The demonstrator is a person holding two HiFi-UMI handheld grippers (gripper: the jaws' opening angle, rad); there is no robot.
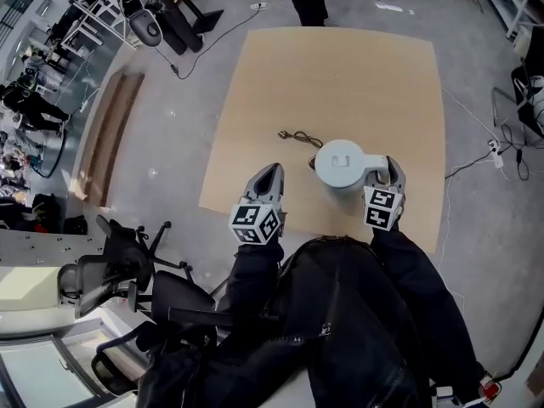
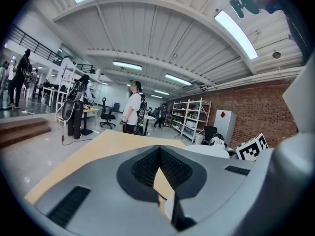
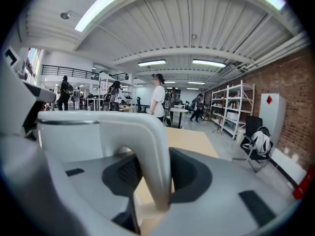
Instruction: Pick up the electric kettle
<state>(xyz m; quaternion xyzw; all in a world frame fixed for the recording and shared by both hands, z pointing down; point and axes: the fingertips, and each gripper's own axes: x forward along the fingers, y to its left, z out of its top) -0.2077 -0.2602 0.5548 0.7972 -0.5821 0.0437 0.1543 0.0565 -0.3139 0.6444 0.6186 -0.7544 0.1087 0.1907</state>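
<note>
— Where's the kettle (image 1: 342,165)?
— Near the front edge of the table (image 1: 340,66), toward the right side. It's white and standing upright.
— Is anything holding it?
— Yes, the right gripper (image 1: 388,168) is clamped on its handle (image 3: 150,146), one jaw on each side. I can't tell whether it's clear of the tabletop.
— And the left gripper (image 1: 270,177)?
— Its jaws are together with nothing in them. It's to the left of the kettle, not touching it. A cable (image 1: 301,138) lies just behind the kettle.

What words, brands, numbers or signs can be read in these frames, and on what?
No words or numbers are readable.
On the marker cubes: black-and-white square patterns only, no letters.
On the white cabinet: a red diamond sign, no lettering legible.
On the kettle: no visible brand.
</note>
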